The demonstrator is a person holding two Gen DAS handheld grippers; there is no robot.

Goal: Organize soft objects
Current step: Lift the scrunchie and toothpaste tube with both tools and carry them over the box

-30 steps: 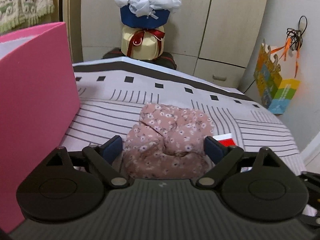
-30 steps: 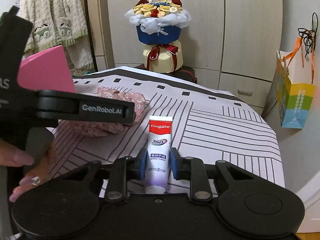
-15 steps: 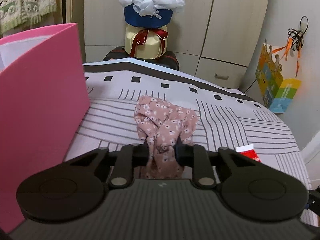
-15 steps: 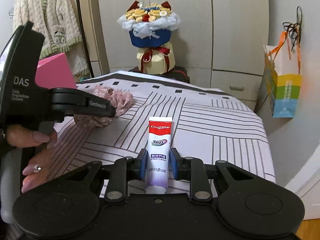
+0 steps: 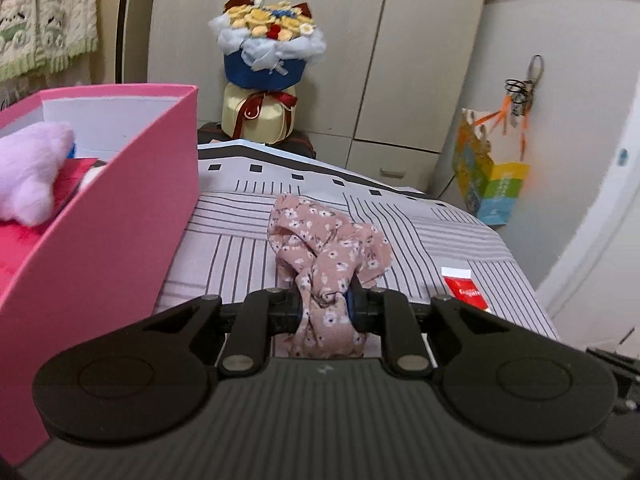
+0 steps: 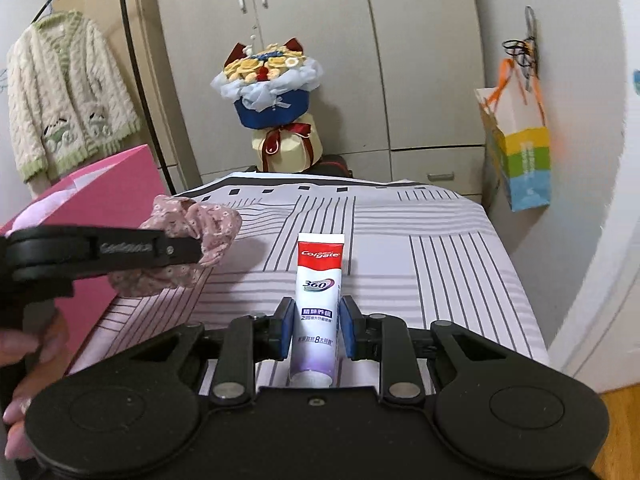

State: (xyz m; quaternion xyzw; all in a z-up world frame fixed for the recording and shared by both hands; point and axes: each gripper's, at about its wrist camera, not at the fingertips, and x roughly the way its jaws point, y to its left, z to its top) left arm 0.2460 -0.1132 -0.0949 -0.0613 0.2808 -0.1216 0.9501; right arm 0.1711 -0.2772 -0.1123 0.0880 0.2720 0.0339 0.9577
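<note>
My left gripper (image 5: 323,307) is shut on a pink floral cloth (image 5: 328,244) and holds it lifted above the striped bedsheet (image 5: 448,240), right of the pink box (image 5: 120,208). The cloth also shows in the right wrist view (image 6: 208,224), hanging from the left gripper (image 6: 176,248). My right gripper (image 6: 316,326) is shut on a Colgate toothpaste tube (image 6: 318,292), held above the sheet (image 6: 440,264). The tube's end shows in the left wrist view (image 5: 464,288). The pink box holds a lilac plush toy (image 5: 32,168) and something red.
A flower bouquet (image 5: 268,60) stands on a dark stool behind the bed. Wardrobe doors (image 6: 320,60) are behind it. A colourful paper bag (image 6: 520,152) hangs on the right wall. A knitted cardigan (image 6: 64,100) hangs at the left.
My left gripper closed on the floral cloth and lifted it off the sheet, so the box's inside came into view. My right gripper rose with the toothpaste tube still in it.
</note>
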